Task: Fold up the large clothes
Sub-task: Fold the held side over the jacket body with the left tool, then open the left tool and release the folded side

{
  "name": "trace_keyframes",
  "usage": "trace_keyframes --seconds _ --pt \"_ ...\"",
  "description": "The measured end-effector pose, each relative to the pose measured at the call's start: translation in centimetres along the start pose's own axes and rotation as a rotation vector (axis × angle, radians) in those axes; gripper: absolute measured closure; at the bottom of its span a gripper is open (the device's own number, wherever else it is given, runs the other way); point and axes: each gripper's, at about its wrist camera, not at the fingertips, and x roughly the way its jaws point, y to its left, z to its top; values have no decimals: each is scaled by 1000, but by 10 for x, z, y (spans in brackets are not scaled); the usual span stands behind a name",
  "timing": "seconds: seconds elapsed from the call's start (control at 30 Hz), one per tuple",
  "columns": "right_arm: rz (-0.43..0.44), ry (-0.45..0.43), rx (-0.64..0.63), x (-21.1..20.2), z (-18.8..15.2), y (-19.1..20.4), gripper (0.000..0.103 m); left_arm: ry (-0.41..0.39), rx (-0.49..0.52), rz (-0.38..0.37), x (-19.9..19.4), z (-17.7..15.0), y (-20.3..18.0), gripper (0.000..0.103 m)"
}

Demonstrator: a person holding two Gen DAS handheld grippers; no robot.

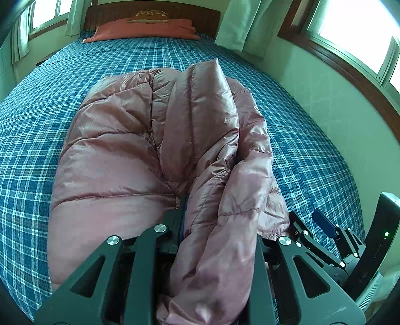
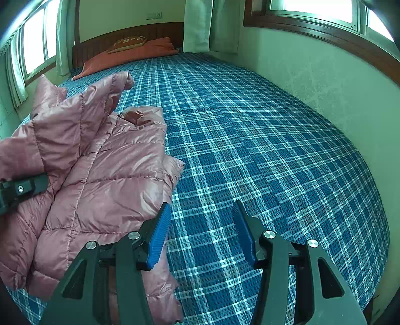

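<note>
Left gripper (image 1: 215, 225) was clamped narrow on a bunched fold of the shiny pink quilted puffer jacket (image 1: 155, 140); fabric spilled out between and below its fingers, so it was held, probably to carry one side across the body for a fold. In the right wrist view the left gripper (image 2: 22, 187) showed only as a black finger at the jacket's raised edge.

Right gripper (image 2: 200, 235) stood half open and held nothing; its blue ribbed pads (image 2: 160, 232) were apart over the bed's blue plaid bedspread (image 2: 262, 155). The jacket (image 2: 105, 175) lay just left of this gripper, with the hem near the left pad. Judgement: it was waiting beside the hem to take the free edge.

The jacket lay on the bed ahead of the left gripper, long axis running away from it toward the wooden headboard (image 1: 152, 12) and orange pillow (image 1: 142, 30). Near end sat at the gripper, the far end pointed toward the headboard, and a padded flap stood up along the middle, tilted. The collar could not be told apart from the sleeves.
</note>
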Motion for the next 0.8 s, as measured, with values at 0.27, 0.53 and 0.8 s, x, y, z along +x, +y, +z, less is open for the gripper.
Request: trace_keyframes --seconds 0.27,0.53,0.8 --pt "11 35 37 11 -4 -10 52 11 61 42 21 -9 -20 87" --pt "21 52 52 16 -4 -15 52 2 107 87 32 -16 -31 87" --pt "27 65 62 23 -5 -19 52 -9 146 119 40 -22 -39 87"
